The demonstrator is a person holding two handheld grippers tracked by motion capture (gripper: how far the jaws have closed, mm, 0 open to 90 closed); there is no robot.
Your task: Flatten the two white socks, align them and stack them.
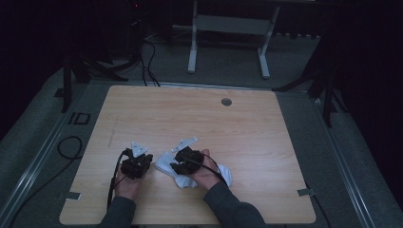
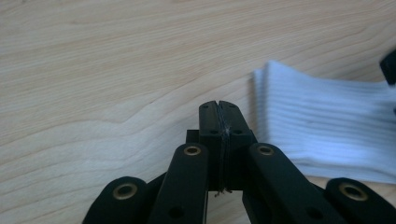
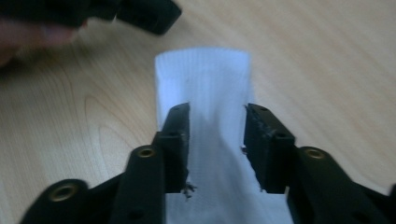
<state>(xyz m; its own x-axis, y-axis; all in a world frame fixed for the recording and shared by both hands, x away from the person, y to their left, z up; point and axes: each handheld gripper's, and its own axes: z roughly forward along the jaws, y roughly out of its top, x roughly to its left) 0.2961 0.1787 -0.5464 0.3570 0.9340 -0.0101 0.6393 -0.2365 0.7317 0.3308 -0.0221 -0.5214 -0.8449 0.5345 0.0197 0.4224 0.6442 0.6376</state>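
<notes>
Two jaws of my right gripper (image 3: 217, 144) are standing apart over the white sock (image 3: 205, 74), gripping nothing; I'm centring them before squeezing, left gripper (image 2: 218, 116) clenched empty.

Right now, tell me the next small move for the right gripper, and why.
Probably close the right gripper on the sock. Its jaws stand apart with the white ribbed cloth lying between them, pads not pressing. The left gripper is shut on nothing, beside the sock.
</notes>
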